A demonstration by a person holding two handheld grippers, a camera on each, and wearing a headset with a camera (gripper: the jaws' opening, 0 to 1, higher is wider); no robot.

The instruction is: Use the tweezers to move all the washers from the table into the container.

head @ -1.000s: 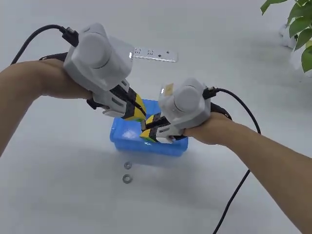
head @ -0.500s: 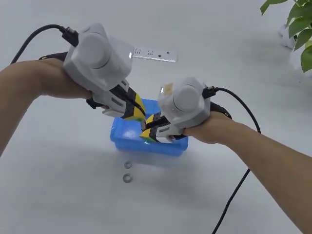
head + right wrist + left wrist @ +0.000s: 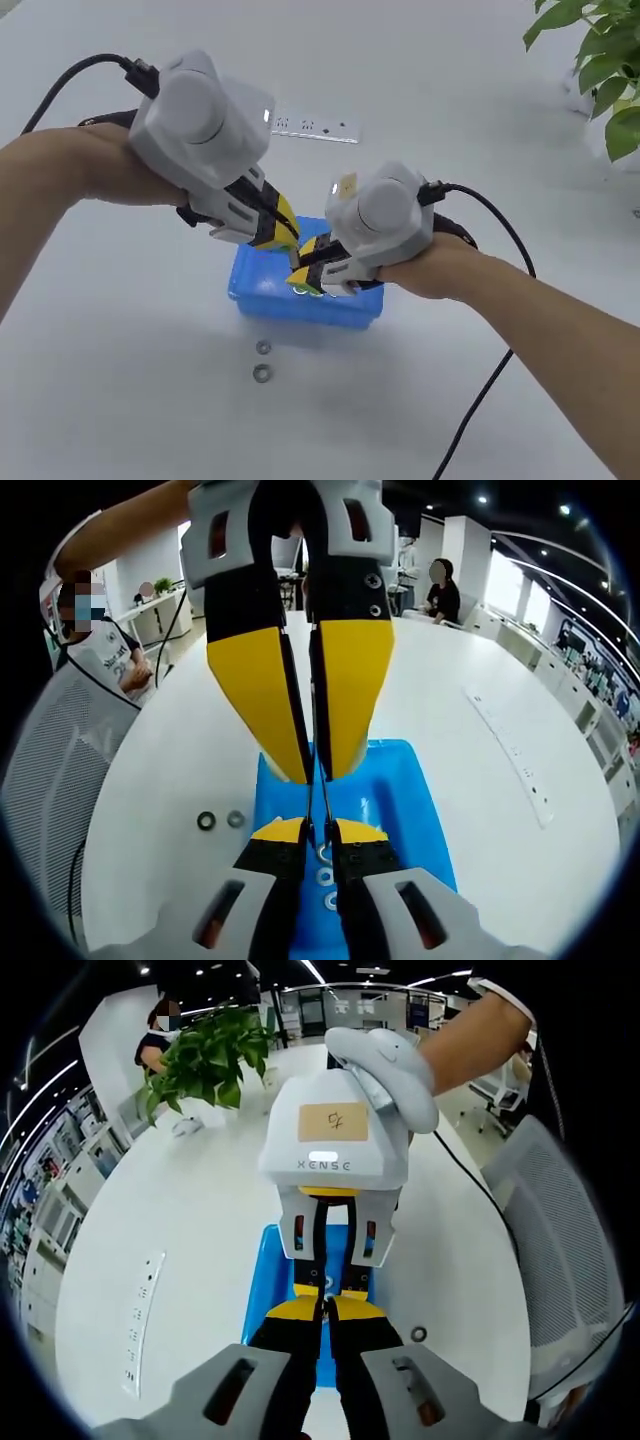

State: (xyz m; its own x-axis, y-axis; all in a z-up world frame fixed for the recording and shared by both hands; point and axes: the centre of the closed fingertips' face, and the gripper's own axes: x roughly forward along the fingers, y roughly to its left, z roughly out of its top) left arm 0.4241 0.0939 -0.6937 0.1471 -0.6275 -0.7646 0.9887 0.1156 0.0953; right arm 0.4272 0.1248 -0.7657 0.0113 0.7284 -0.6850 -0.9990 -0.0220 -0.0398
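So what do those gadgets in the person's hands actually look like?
The left claw and right claw are rounded light-grey plastic units with black jaws tipped yellow, each trailing a black cable. The right one bears a small tan sticker. No sleeves.

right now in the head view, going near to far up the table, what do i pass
nearer washer → farther washer → blue container → power strip

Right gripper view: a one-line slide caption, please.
Over the blue container, the left gripper and right gripper pinch the tweezers; washers lie inside, two more washers on the table.
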